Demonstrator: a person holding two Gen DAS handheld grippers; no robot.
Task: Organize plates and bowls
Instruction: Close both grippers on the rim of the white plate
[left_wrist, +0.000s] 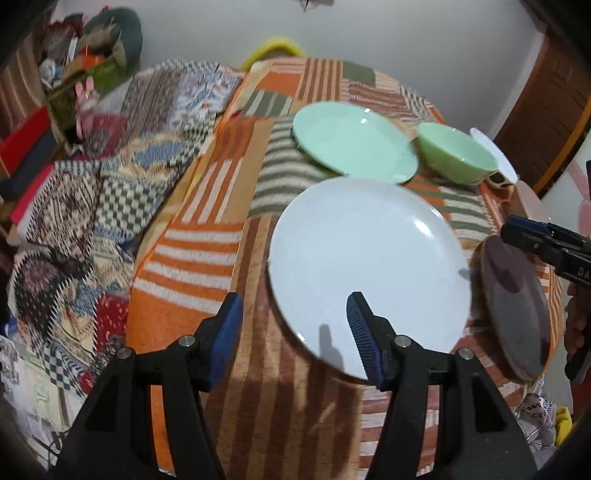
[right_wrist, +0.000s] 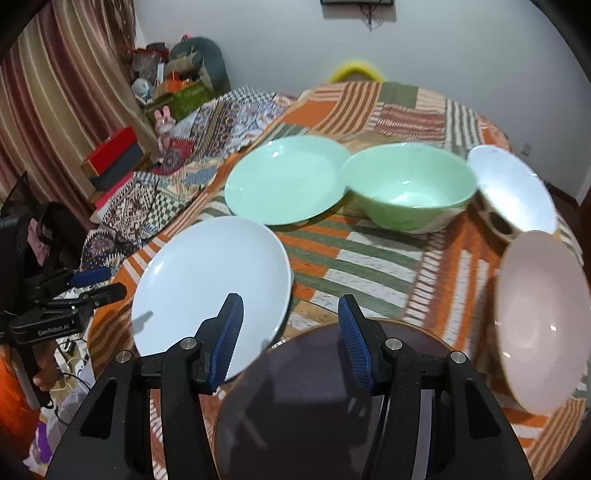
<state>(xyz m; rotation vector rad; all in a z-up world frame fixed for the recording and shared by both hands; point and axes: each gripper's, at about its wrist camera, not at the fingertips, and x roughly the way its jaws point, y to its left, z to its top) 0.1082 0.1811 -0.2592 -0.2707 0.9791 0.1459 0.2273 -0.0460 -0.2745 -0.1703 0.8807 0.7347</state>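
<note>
Surface: a table under a patchwork cloth (right_wrist: 369, 254) of orange, green and cream stripes. A second patterned cloth (left_wrist: 147, 155) drapes the surface to the left. White wall behind; striped curtain (right_wrist: 59, 110) at far left; cluttered shelf corner with a red box (right_wrist: 118, 142).

Count of dishes, right wrist view: four plates, two bowls.
- pale blue plate (right_wrist: 210, 291), near left
- mint plate (right_wrist: 284, 181), behind it
- dark plate (right_wrist: 314, 406), nearest, under the right gripper
- pink plate (right_wrist: 539, 325), right edge, blurred
- green bowl (right_wrist: 410, 188), centre rear, just beside the mint plate
- white bowl (right_wrist: 513, 188), right rear, dark ovals on its outer wall

Left gripper (left_wrist: 291, 325): jaws apart at middling width, nothing between the pads; its right finger hangs over the pale blue plate's near rim, the left finger over bare cloth.
Right gripper (right_wrist: 291, 328): jaws likewise parted and empty, above the gap where the pale blue and dark plates meet.

Hard to read: the dark plate's near edge is cut off by the gripper body. Whether the pale blue and dark plates touch cannot be told. Everything at the rear is motion-blurred.
</note>
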